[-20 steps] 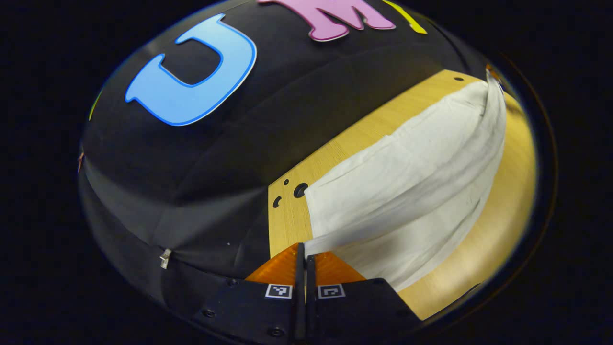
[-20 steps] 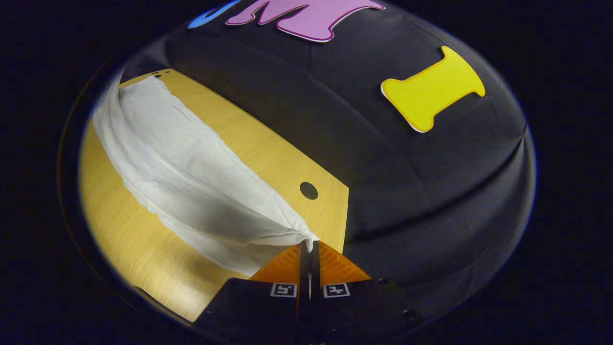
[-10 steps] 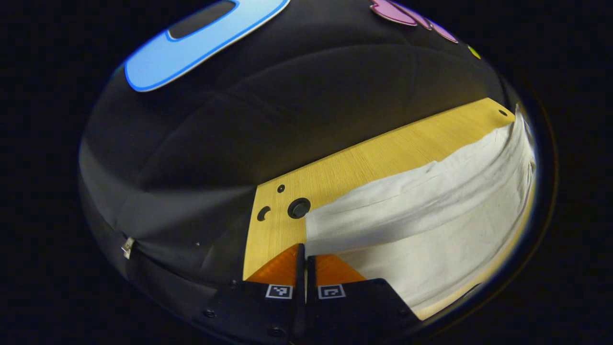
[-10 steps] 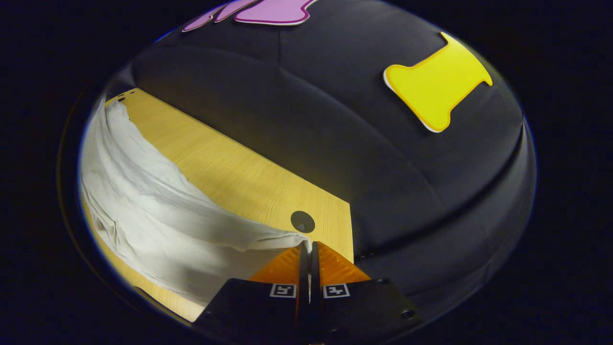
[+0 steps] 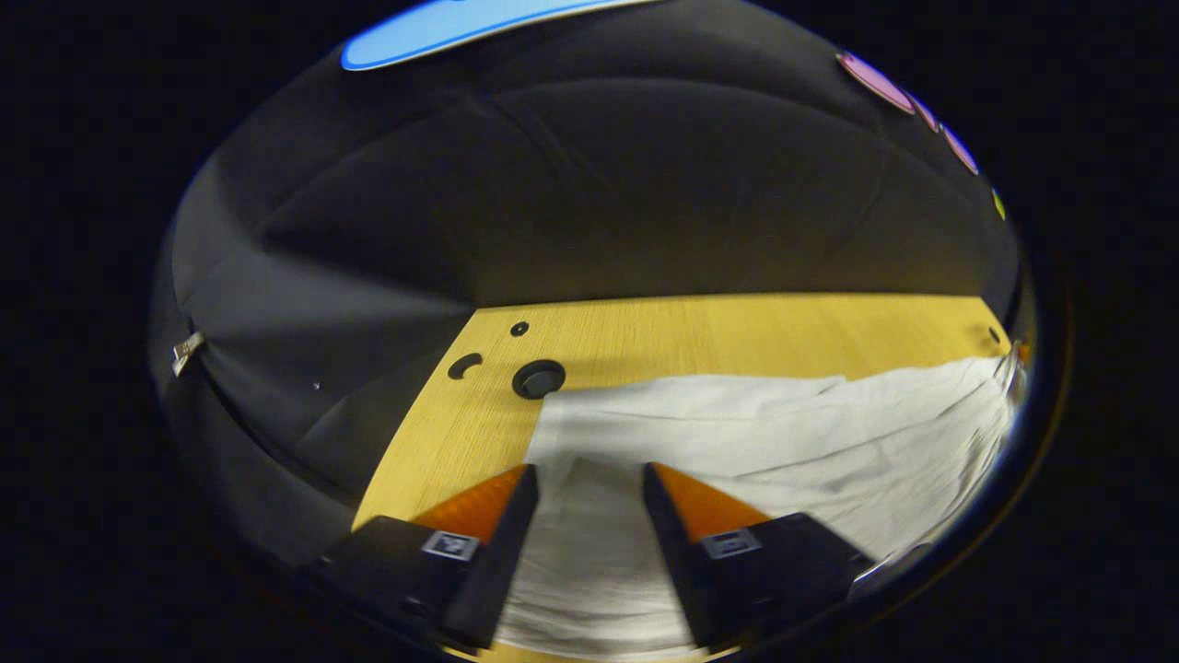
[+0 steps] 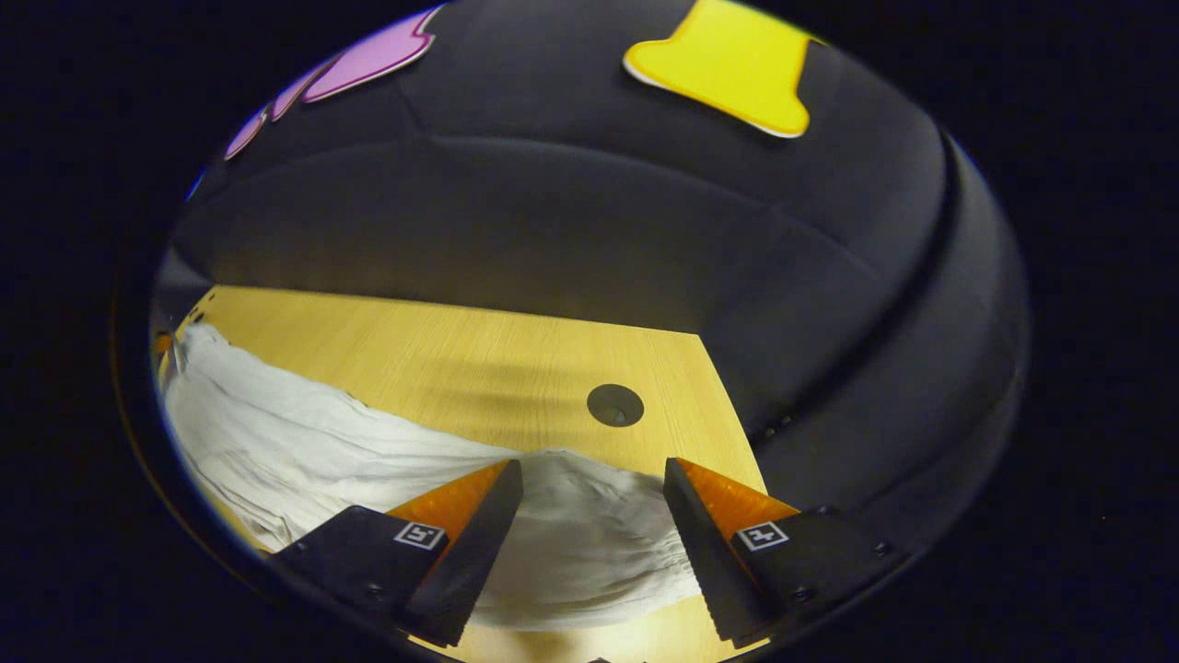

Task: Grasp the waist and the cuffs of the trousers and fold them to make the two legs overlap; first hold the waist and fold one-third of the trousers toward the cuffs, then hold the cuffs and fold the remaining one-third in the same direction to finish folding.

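White trousers (image 5: 755, 433) lie flat on a light wooden table (image 5: 700, 327), stretching to the right in the left gripper view. My left gripper (image 5: 585, 479) stands open just above one end of the cloth, which shows between its fingers. In the right gripper view the trousers (image 6: 332, 451) run off to the left over the table (image 6: 433, 359). The right gripper (image 6: 589, 474) is open too, over the other end of the cloth, with wrinkled fabric lying loose between its fingers.
Round holes are cut in the tabletop: a dark grommet (image 5: 539, 378) and two smaller ones (image 5: 464, 365) near the left end, one hole (image 6: 615, 405) near the right end. The table's corner edges lie close beside both grippers, with black booth cloth beyond.
Both grippers were shut on the lifted trousers' edge; they came down toward the table and opened, letting the cloth go. The trousers now lie flat instead of hanging in a raised fold.
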